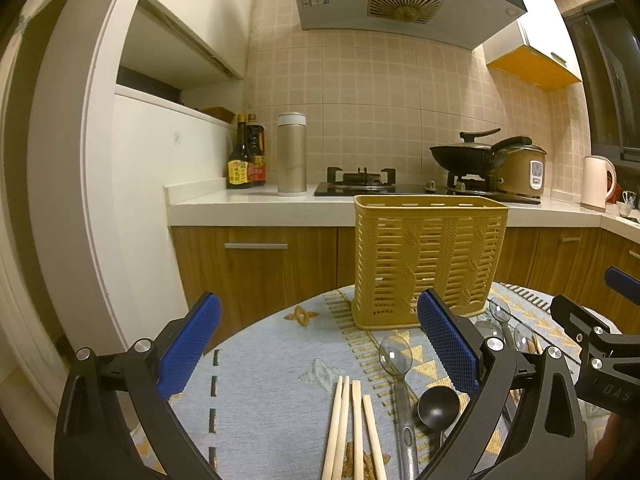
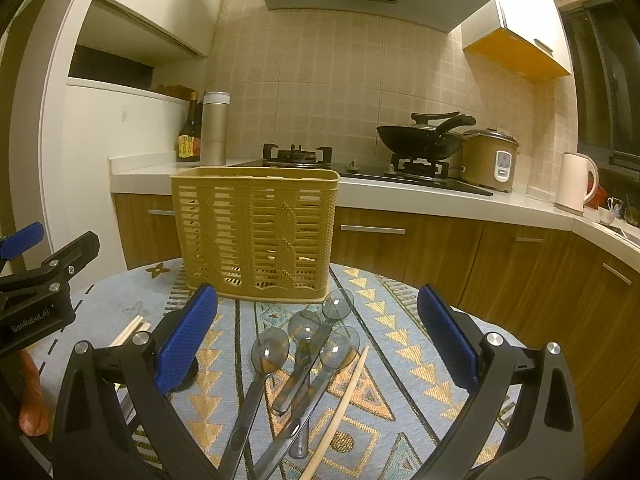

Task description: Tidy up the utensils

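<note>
Chopsticks (image 1: 352, 428) before yellow basket (image 1: 428, 256)

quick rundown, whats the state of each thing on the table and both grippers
left gripper: open, holding nothing
right gripper: open, holding nothing
yellow utensil basket: upright on the tablecloth, looks empty
chopsticks: four lying flat side by side
single chopstick: lying flat beside the clear spoons
clear spoons: lying flat, overlapping
black spoon: lying flat, bowl up
</note>
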A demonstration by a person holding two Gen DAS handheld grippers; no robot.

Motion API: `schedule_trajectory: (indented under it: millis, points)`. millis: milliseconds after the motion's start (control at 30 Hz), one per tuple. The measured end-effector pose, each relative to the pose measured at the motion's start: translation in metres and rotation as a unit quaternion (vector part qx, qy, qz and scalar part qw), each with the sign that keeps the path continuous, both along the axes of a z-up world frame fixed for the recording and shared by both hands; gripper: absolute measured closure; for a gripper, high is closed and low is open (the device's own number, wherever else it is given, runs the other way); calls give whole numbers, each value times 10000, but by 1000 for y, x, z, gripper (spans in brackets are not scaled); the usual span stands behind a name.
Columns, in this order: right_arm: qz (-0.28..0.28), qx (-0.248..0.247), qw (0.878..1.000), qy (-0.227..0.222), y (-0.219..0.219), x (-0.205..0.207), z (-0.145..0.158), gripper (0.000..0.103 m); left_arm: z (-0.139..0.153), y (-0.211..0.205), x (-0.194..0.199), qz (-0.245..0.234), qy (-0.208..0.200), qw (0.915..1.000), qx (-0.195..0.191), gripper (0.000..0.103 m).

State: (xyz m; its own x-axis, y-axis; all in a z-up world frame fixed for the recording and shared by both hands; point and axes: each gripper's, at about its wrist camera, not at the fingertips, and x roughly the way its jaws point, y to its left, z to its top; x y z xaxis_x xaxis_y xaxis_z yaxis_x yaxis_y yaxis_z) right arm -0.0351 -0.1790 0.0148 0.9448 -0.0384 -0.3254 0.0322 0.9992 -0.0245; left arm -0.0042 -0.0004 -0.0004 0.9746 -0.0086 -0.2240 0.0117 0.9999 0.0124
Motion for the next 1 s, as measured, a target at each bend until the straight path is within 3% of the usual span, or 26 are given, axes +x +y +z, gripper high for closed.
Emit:
schedule_trajectory:
  millis: [1000]
  points:
    - [42, -62, 10000, -10, 3, 0, 1, 7, 0, -1, 0, 6, 3, 10000, 5, 8]
